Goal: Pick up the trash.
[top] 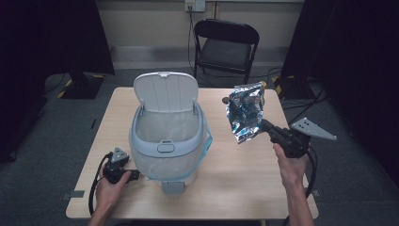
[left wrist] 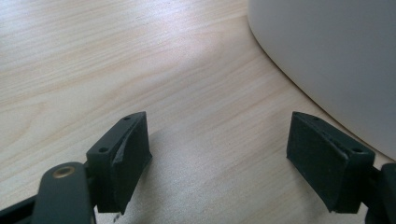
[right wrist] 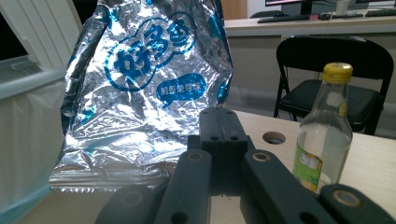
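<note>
I have the right gripper (top: 264, 125) raised to the right of the white pedal bin (top: 168, 136), its fingers (right wrist: 223, 128) pinched shut on the lower edge of a crinkled silver snack bag (top: 245, 110) with blue print, which hangs in the air just beside the bin's open lid (top: 165, 91). My left gripper (left wrist: 218, 154) rests low on the tabletop (left wrist: 84, 56) at the bin's left base, fingers (left wrist: 128, 149) spread wide and holding nothing. A clear bottle (right wrist: 326, 130) with a yellow cap stands beyond the bag.
</note>
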